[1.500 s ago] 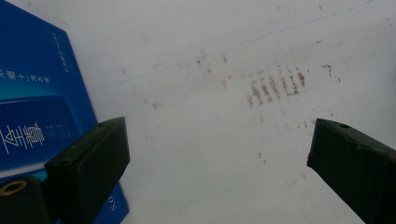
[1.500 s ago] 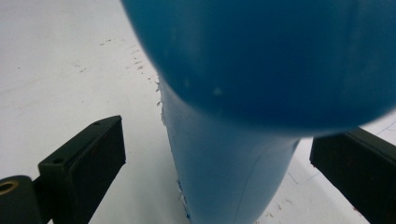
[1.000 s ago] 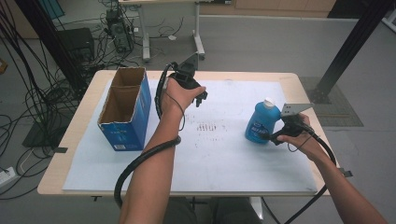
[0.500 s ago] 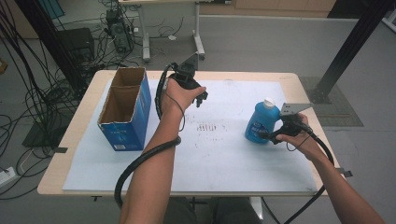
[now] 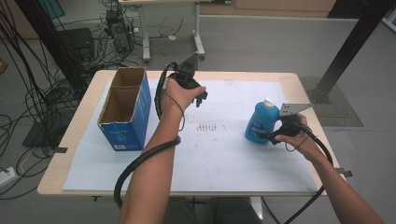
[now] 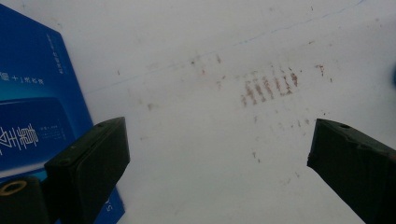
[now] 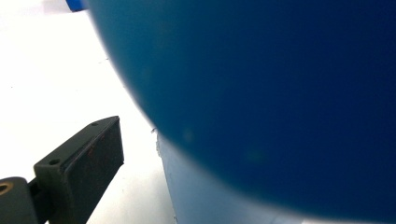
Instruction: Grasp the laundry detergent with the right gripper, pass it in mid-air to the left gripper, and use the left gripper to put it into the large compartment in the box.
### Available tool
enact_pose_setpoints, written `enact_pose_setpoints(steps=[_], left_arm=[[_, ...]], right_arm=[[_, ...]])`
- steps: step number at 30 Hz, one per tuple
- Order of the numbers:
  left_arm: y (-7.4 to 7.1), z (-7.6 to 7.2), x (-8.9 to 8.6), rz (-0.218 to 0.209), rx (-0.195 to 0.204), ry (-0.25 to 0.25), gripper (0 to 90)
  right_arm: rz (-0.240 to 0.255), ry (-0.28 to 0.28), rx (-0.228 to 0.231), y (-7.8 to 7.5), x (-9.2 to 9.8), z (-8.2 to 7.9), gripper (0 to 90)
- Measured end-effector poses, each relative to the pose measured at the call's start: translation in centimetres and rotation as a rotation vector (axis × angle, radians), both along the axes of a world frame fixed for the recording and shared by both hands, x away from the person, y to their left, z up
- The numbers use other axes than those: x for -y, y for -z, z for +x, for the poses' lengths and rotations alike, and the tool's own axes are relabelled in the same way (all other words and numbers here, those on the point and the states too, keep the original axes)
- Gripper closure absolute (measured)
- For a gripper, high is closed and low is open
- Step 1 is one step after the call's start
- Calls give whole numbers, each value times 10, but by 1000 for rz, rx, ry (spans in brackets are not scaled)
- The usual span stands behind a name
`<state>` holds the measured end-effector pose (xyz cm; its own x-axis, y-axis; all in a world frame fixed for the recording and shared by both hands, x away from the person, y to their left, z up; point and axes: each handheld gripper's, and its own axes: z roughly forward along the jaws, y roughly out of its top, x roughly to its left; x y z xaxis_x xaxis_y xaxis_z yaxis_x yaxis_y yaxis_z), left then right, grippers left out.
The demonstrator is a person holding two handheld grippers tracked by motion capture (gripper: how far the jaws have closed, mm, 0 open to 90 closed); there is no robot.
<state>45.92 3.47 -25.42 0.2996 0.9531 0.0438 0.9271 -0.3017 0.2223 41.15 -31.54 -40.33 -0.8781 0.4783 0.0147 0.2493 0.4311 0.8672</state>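
A blue bottle with a white cap stands upright on the right side of the white table sheet. My right gripper sits low against its right side. In the right gripper view the bottle looms close and blurred, and one black finger stands a little apart from it; the other is hidden behind the bottle. My left gripper hangs above the back middle of the table, open and holding nothing, its jaws wide apart over the bare sheet.
An open blue cardboard box stands on the left of the table, and its side lies beside the left gripper's left jaw. Brown smudges mark the sheet's middle. Cables and desk legs crowd the floor beyond the table's far edge.
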Motion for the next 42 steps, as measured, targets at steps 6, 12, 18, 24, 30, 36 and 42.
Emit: enact_pose_setpoints(steps=[6, 12, 18, 24, 30, 36, 42], left_arm=[[0, 0, 0, 0, 1, 2, 56], [0, 0, 1, 2, -1, 5, 56], [0, -1, 2, 1, -1, 6, 57], [-1, 0, 1, 1, 0, 8, 57], [-1, -1, 1, 0, -1, 5, 57], [-2, -1, 1, 0, 2, 5, 56], [-3, -1, 1, -2, 4, 9, 56]], right_arm=[[4, 1, 3, 0, 1, 0, 20], [11, 0, 2, 0, 0, -1, 20], [12, -2, 6, 0, -1, -1, 20], [14, 0, 11, 0, -1, -1, 20], [19, 2, 15, 0, -1, -1, 20], [23, 3, 16, -1, -1, -1, 20], [23, 3, 18, -1, 0, -1, 20]])
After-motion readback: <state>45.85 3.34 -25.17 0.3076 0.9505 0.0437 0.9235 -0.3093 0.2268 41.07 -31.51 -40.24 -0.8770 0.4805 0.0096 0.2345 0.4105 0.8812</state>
